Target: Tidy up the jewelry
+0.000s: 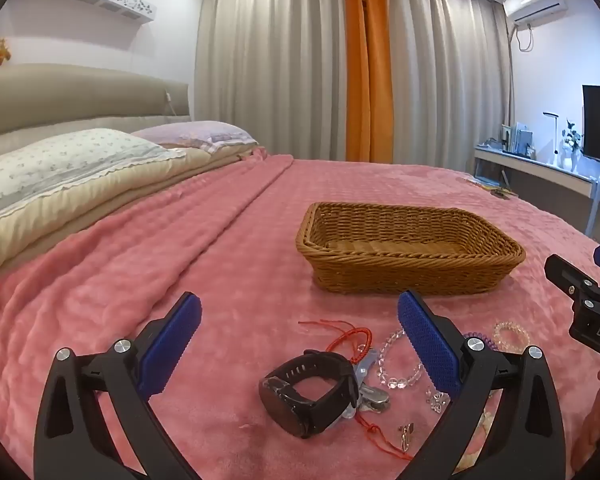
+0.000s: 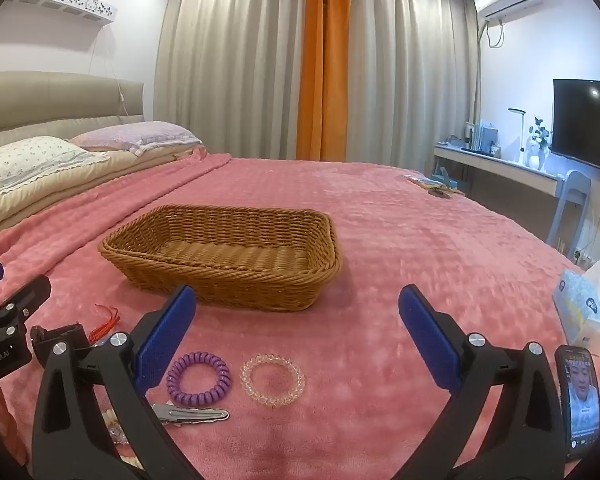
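A brown wicker basket (image 1: 410,254) sits empty on the pink bedspread; it also shows in the right wrist view (image 2: 224,258). My left gripper (image 1: 300,312) is open, above a black watch (image 1: 312,390), a red cord bracelet (image 1: 348,338), a clear bead bracelet (image 1: 400,364) and a metal hair clip (image 1: 374,398). My right gripper (image 2: 298,300) is open, above a purple coil hair tie (image 2: 198,380), a clear coil hair tie (image 2: 272,380) and a silver hair clip (image 2: 192,415). Both grippers hold nothing.
Pillows (image 1: 60,168) lie at the bed's head on the left. A tissue box (image 2: 586,308) and a phone (image 2: 580,400) lie at the right. A desk with a TV (image 2: 586,124) stands beyond the bed. A small gold earring (image 1: 406,434) lies near the watch.
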`<state>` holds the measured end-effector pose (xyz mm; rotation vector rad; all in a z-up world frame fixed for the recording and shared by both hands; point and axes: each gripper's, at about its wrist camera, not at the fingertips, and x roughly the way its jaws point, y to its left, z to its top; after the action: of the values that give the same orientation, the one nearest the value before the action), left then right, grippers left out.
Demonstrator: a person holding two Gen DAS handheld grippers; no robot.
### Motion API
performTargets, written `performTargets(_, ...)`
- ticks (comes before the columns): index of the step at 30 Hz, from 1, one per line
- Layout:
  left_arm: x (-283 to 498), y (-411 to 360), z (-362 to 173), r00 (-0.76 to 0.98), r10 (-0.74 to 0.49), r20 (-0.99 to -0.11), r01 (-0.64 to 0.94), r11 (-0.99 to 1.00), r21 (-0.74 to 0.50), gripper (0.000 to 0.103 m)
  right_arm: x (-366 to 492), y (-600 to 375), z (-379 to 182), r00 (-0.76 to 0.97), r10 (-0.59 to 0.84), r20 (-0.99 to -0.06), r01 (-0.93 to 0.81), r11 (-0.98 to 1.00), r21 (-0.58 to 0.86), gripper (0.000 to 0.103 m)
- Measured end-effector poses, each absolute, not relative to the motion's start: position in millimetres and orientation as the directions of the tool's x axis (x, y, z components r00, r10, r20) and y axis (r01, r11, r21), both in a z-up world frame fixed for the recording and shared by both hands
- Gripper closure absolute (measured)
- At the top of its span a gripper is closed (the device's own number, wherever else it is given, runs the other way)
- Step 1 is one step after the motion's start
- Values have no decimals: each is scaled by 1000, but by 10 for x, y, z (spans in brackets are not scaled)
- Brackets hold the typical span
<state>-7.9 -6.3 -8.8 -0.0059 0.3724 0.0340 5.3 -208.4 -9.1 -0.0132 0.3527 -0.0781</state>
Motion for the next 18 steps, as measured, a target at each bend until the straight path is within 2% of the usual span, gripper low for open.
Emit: performTargets(18,-83,-63,-104,931,32,-363,-34,999,2,7,60,-2098,-95,937,-77,-342,75,997,-20,6)
